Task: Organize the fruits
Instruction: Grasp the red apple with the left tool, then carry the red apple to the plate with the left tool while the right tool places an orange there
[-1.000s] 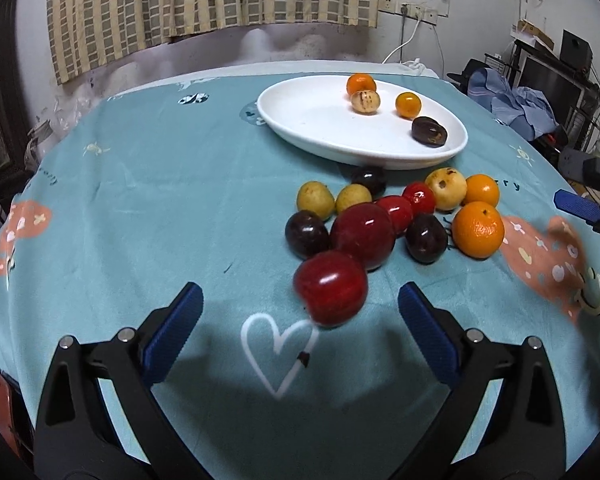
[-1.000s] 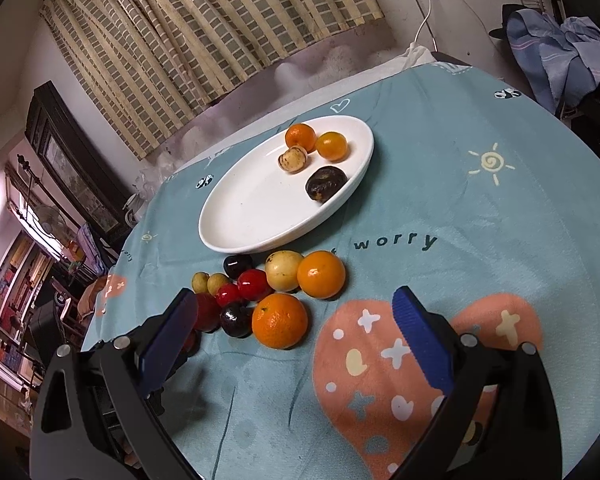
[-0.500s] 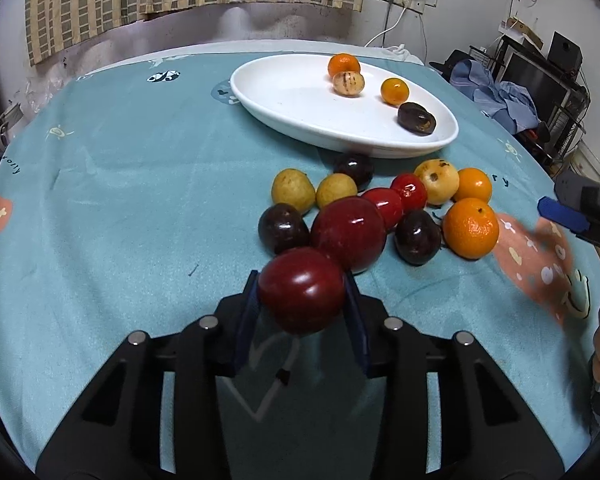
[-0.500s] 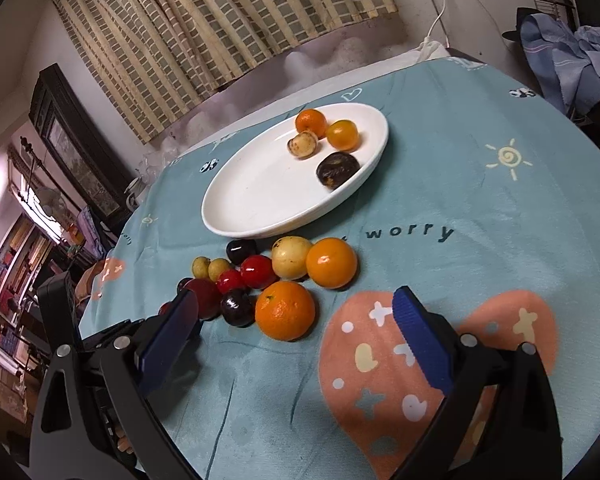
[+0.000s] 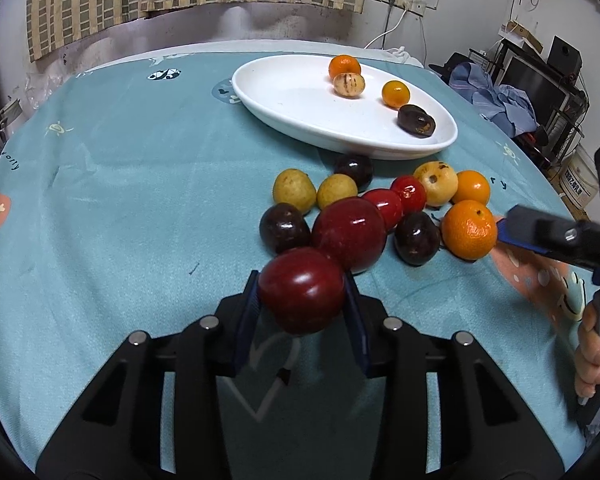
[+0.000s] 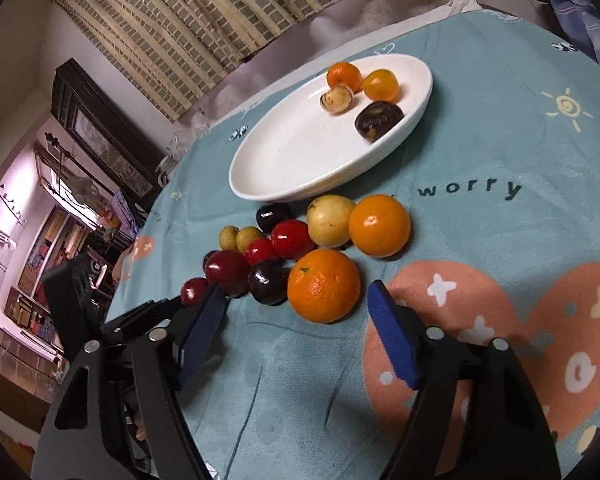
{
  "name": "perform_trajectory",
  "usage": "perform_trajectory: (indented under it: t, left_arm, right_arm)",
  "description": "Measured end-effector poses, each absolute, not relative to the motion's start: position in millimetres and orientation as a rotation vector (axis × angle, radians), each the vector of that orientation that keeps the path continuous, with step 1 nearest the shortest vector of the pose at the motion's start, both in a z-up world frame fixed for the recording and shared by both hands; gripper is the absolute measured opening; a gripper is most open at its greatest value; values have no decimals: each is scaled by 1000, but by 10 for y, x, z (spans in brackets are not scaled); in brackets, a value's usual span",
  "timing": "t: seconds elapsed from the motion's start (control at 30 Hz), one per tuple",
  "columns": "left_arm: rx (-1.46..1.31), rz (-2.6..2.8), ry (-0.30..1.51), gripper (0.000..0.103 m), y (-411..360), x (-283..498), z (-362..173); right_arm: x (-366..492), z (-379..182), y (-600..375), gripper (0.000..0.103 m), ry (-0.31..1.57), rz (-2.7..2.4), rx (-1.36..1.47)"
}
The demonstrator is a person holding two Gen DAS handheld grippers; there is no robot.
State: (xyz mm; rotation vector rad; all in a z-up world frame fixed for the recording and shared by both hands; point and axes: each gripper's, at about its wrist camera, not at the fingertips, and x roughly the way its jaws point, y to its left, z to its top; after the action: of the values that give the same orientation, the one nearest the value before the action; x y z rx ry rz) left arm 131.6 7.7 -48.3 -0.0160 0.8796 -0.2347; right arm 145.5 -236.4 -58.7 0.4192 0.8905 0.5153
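My left gripper [image 5: 302, 304] is shut on a dark red plum [image 5: 302, 290] at the near edge of a fruit cluster on the teal tablecloth. Behind it lie a larger red plum [image 5: 349, 240], dark plums, yellow fruits and a big orange [image 5: 469, 229]. A white oval plate [image 5: 300, 108] farther back holds several small fruits. My right gripper [image 6: 296, 338] is open and empty, its jaws just short of the big orange [image 6: 324, 285]; it also shows in the left wrist view [image 5: 536, 236]. The held plum [image 6: 194, 290] shows at the left.
The white plate [image 6: 300, 148] lies beyond the cluster, with bare room in its left half. A second orange [image 6: 379, 225] and a pale yellow fruit [image 6: 330, 220] sit behind the big orange. Clothes and electronics [image 5: 512, 92] stand past the table's right edge.
My left gripper moved forward and closed on the dark red plum. My right gripper moved in toward the big orange and narrowed its opening somewhat.
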Motion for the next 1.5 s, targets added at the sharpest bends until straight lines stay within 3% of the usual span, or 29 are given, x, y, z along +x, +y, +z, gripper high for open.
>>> perform_trajectory:
  t: [0.17, 0.43, 0.9, 1.23, 1.5]
  left_arm:
    - [-16, -235, 879, 40, 76, 1317, -484]
    - [-21, -234, 872, 40, 84, 1311, -476]
    - [-24, -243, 781, 40, 100, 1185, -243]
    - [-32, -262, 707, 40, -92, 1717, 311]
    - [-15, -251, 767, 40, -333, 2411, 62]
  right_arm:
    - [1495, -614, -2275, 69, 888, 472, 340]
    - [1494, -678, -2187, 43, 878, 446, 229]
    - [1343, -377, -2359, 43, 758, 462, 287]
    - [1743, 396, -2476, 43, 601, 439, 314]
    - [2443, 27, -2162, 43, 712, 471, 394]
